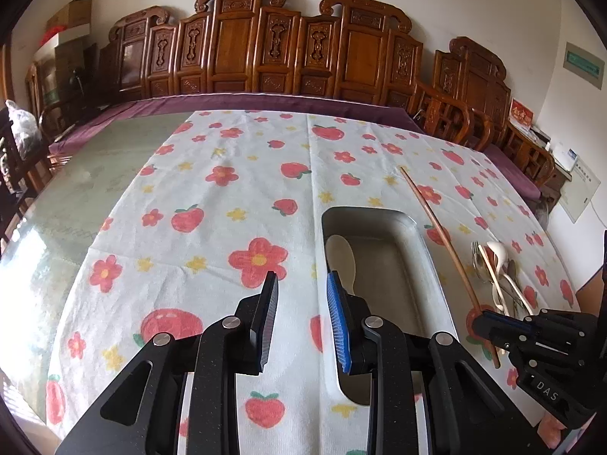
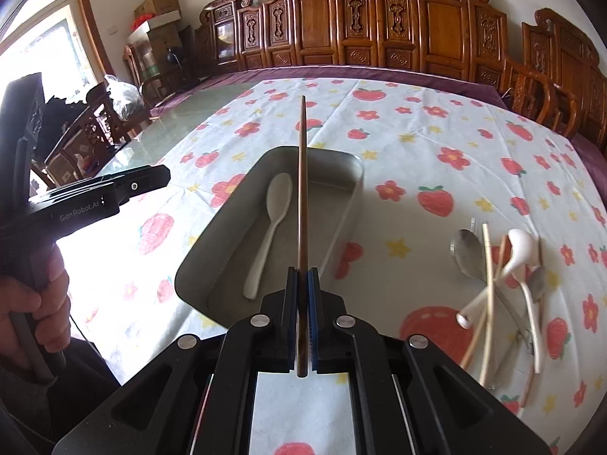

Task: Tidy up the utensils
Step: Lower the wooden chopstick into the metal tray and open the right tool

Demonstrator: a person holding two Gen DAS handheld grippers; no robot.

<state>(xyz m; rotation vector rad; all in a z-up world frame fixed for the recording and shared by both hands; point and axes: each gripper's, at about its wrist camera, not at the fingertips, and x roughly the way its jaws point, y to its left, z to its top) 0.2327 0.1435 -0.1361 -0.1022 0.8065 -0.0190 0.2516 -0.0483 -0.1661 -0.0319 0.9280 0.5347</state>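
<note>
Right wrist view had the right tool (image 2: 302, 295) nearest, its pads pressed together on a long brown chopstick (image 2: 302, 189) that ran straight ahead and stood above the grey metal tray (image 2: 343, 204). Inside that tray lay one white spoon (image 2: 271, 227), bowl toward the far end, alone on the tray floor. To the right of the tray, on the flowered cloth (image 2: 436, 121) covering the surface, sat a loose pile of utensils (image 2: 497, 284): a metal spoon, white spoons and pale chopsticks crossing one another. At the left edge a hand (image 2: 34, 303) gripped the handle of the left tool (image 2: 151, 178), seen from the side, reaching over the cloth. In the left wrist view the left tool (image 1: 301, 303) had its pads apart with nothing between them, hanging above the cloth just beside the near left rim of the tray (image 1: 428, 250), the white spoon (image 1: 341, 261) showing past the blue pad. Farther back, carved wooden chairs (image 2: 379, 19) lined the far side of the surface against a pale wall.
</note>
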